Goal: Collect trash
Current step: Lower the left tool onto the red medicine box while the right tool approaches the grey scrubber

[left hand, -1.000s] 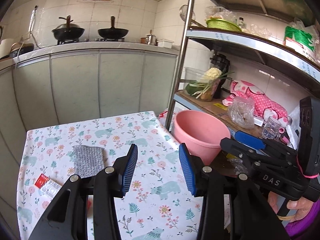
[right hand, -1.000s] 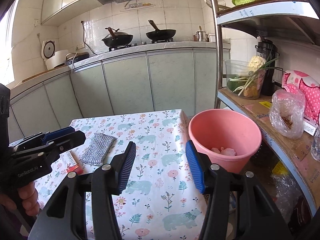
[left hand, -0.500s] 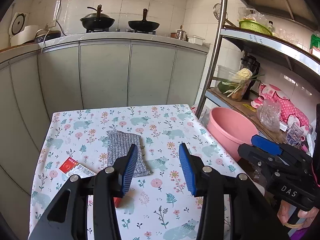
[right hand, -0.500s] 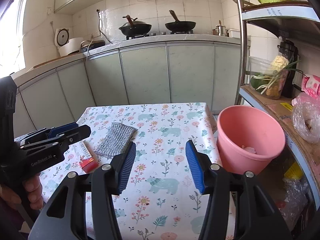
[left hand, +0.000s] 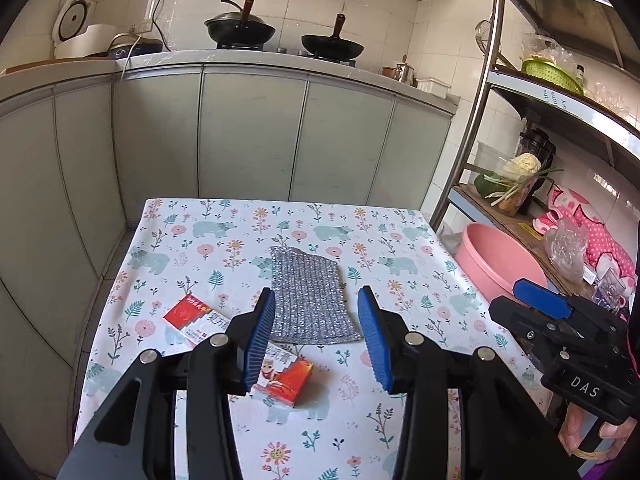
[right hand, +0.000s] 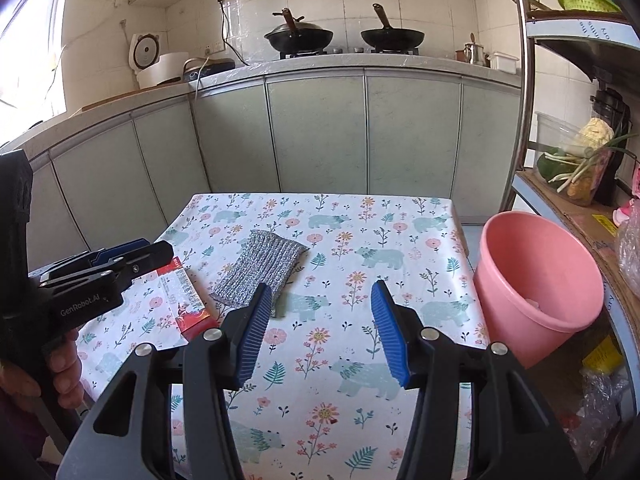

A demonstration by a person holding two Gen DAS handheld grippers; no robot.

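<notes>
Viewing from the left wrist camera: the left gripper [left hand: 316, 336] fills the lower centre of the frame, jaws apart with nothing between the blue ribbed pads [left hand: 260, 340]. At lower left of centre, a flat red-and-white printed cardboard box [left hand: 192, 320] lies on the surface covered with a floral bear-print cloth [left hand: 400, 240]; its nearer end [left hand: 288, 376] shows below the left pad, the middle hidden by the finger. Just beyond the jaws, at frame centre, a grey knitted metallic scouring cloth [left hand: 310, 296] lies flat. At right, a round pink plastic bucket [left hand: 492, 264] stands off the surface edge, beside a steel rack. At far right, the right gripper [left hand: 544, 304] appears side-on.

Right wrist camera: at left, the left gripper [right hand: 132, 252] hangs over the box [right hand: 184, 300], held by a hand [right hand: 60, 364]. The cloth [right hand: 260, 268] sits left of centre. The right gripper [right hand: 320, 332], lower centre, jaws apart and empty. The bucket [right hand: 532, 280] at right holds pale crumpled scraps [right hand: 532, 302].
</notes>
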